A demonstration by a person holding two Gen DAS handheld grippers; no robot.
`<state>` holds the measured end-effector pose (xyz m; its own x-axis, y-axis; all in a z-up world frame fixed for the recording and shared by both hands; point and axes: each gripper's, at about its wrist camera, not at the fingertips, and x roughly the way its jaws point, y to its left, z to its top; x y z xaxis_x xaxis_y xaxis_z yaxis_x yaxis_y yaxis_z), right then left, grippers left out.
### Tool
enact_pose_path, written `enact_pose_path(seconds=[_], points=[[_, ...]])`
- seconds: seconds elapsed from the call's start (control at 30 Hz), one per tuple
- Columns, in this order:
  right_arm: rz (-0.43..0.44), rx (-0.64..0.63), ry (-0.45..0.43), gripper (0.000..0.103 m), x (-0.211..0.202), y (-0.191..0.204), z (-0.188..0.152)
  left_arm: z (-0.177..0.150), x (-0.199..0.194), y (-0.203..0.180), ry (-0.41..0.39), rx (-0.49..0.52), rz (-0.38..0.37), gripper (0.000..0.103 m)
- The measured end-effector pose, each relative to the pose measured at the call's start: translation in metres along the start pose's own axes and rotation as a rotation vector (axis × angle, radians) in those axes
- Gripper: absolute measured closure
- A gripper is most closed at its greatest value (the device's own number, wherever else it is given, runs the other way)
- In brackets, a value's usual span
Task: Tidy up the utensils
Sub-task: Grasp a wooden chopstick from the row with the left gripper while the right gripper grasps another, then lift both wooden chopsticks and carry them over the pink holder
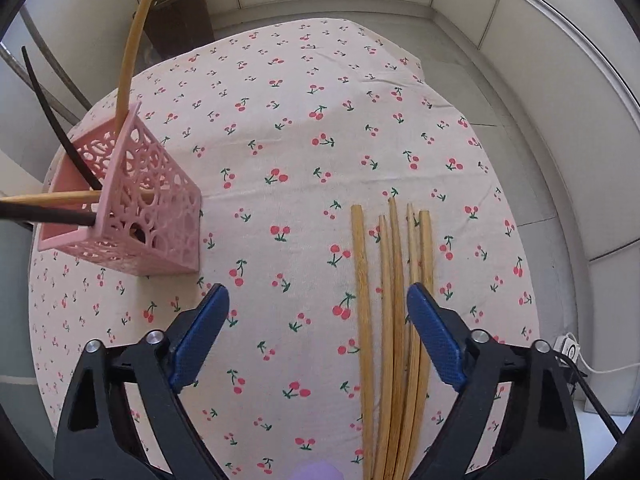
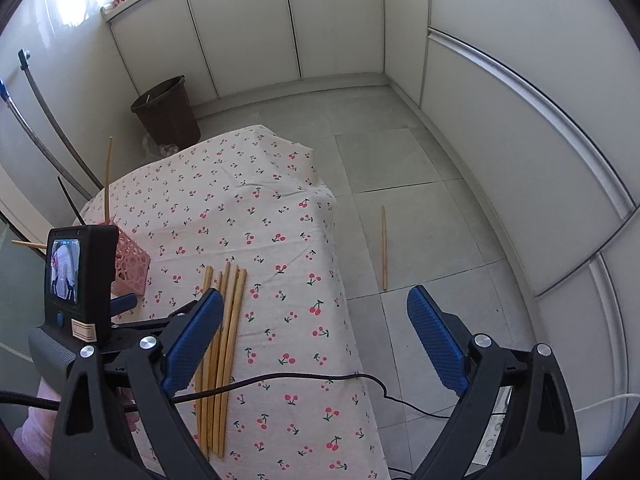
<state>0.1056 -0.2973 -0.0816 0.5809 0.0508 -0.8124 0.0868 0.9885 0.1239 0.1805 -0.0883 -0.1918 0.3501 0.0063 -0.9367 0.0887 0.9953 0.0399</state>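
Observation:
A pink lattice utensil holder [image 1: 136,204] stands at the table's left; it holds two wooden and two black chopsticks. Several wooden chopsticks [image 1: 394,320] lie side by side on the cherry-print cloth [image 1: 280,140]. My left gripper [image 1: 318,300] is open and empty above the cloth, its right finger over the loose chopsticks. In the right wrist view the same chopsticks [image 2: 224,344] lie on the cloth, with the holder [image 2: 132,268] behind the left gripper's camera body [image 2: 80,276]. My right gripper [image 2: 316,304] is open and empty, over the table's right edge.
One wooden chopstick [image 2: 384,248] lies on the tiled floor right of the table. A dark bin [image 2: 166,112] stands at the far wall. A black cable [image 2: 320,378] crosses the cloth's near part. White cabinets line the walls.

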Motion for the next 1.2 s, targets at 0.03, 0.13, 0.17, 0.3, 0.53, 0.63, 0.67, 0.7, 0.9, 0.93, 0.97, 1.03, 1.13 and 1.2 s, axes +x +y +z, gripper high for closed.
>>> enact_pose_path(seconds=[0.03, 0.13, 0.17, 0.3, 0.53, 0.63, 0.67, 0.7, 0.9, 0.93, 0.97, 1.03, 1.13, 1.2], points=[[0.008, 0.009, 0.006, 0.013, 0.001, -0.002, 0.001, 0.002, 0.003, -0.002, 0.005, -0.005, 0.002, 0.028], [0.012, 0.031, 0.014, 0.013, 0.004, -0.009, 0.003, 0.010, 0.015, -0.005, 0.021, -0.019, 0.014, 0.044], [0.011, 0.036, 0.015, 0.013, 0.004, -0.010, 0.003, 0.011, 0.019, -0.007, 0.029, -0.017, 0.018, 0.048], [0.015, 0.055, 0.022, 0.013, 0.007, -0.016, 0.004, 0.018, 0.031, -0.010, 0.051, -0.022, 0.007, 0.056], [0.039, 0.070, 0.057, 0.013, 0.022, -0.016, 0.004, 0.024, 0.046, -0.018, 0.050, 0.044, -0.036, 0.074], [0.076, 0.071, 0.095, 0.013, 0.038, -0.010, 0.004, 0.017, 0.044, -0.017, 0.032, 0.068, -0.056, 0.093], [0.088, 0.071, 0.112, 0.013, 0.045, -0.007, 0.003, 0.013, 0.043, -0.016, 0.027, 0.074, -0.061, 0.095], [0.096, 0.070, 0.132, 0.013, 0.054, -0.003, 0.003, 0.007, 0.041, -0.018, 0.024, 0.081, -0.062, 0.096], [0.117, 0.058, 0.214, 0.014, 0.101, 0.025, 0.002, -0.038, 0.020, -0.004, 0.015, 0.147, -0.064, 0.097], [0.129, 0.071, 0.229, 0.018, 0.110, 0.029, 0.003, -0.044, 0.012, 0.003, 0.010, 0.150, -0.068, 0.097], [0.138, 0.084, 0.245, 0.025, 0.117, 0.032, 0.003, -0.050, 0.003, 0.012, 0.002, 0.148, -0.076, 0.097], [0.151, 0.116, 0.286, 0.041, 0.135, 0.037, 0.002, -0.058, -0.017, 0.030, -0.021, 0.134, -0.097, 0.096], [0.148, 0.144, 0.326, 0.060, 0.155, 0.044, -0.002, -0.066, -0.051, 0.054, -0.084, 0.091, -0.151, 0.096], [0.135, 0.151, 0.335, 0.065, 0.164, 0.049, -0.004, -0.070, -0.069, 0.063, -0.132, 0.080, -0.166, 0.096]])
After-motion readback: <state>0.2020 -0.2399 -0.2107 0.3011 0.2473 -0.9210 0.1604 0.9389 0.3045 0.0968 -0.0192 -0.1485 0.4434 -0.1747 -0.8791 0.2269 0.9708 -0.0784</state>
